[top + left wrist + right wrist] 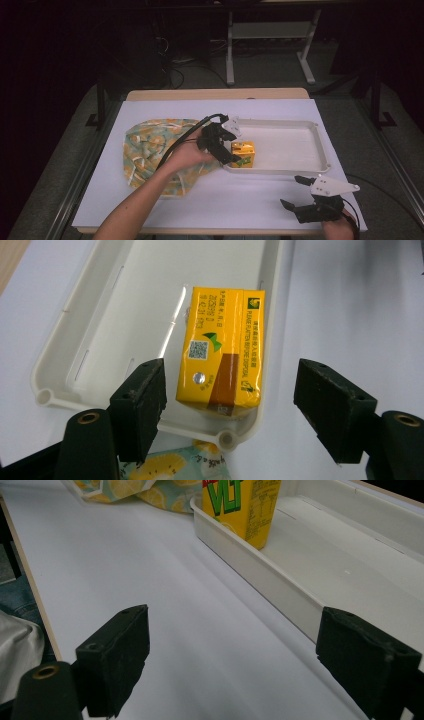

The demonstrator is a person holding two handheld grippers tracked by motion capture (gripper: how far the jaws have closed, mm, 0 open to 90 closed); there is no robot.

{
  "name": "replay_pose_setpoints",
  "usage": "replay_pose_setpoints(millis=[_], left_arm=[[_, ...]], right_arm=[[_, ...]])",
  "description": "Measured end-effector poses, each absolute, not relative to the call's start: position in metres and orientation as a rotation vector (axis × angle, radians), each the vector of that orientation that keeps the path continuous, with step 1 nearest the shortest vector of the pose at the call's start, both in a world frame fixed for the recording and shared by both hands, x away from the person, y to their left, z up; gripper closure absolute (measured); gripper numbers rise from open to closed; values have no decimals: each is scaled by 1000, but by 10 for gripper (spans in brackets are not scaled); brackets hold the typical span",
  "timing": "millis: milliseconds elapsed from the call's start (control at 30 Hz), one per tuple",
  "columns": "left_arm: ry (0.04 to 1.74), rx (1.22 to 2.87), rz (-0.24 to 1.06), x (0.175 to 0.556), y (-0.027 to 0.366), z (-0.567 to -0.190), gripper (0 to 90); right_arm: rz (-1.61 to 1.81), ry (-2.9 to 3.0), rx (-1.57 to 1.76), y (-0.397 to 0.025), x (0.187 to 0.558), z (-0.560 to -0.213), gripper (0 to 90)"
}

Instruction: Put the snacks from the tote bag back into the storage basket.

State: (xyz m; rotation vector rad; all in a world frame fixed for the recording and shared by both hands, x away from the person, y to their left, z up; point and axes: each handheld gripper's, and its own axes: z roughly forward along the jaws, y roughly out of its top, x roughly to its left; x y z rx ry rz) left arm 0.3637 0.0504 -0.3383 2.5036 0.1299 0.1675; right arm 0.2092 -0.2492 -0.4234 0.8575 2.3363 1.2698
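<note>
A yellow drink carton [243, 154] stands upright in the near-left corner of a white tray [300, 125]. My left gripper [227, 146] hovers just left of and above it, open. In the left gripper view the carton [220, 350] sits beyond and between the two spread pads [142, 405], untouched, with the tray's rim [50, 395] below. My right gripper [293, 191] rests open near the table's front right, holding nothing. The right gripper view looks past its open gripper [245, 665] to the carton [240, 505] and the tray wall [260, 575].
A yellow-and-green patterned cloth bag [150, 150] lies crumpled left of the tray, under the left forearm; its edge [135, 490] nearly touches the tray corner. White paper [225, 200] covers the table. The tray's inside is bare apart from the carton.
</note>
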Motion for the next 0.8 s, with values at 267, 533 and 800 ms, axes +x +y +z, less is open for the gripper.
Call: replay_pose_setpoints(millis=[267, 533, 800], left_arm=[[193, 2477, 153, 361, 66, -341, 268], [228, 2450, 155, 355, 80, -346, 273], [245, 2437, 151, 350, 93, -350, 271]], right_arm=[[1273, 2330, 874, -250, 210, -424, 135], [1265, 2335, 877, -249, 212, -425, 134], [1264, 2340, 882, -249, 213, -426, 134]])
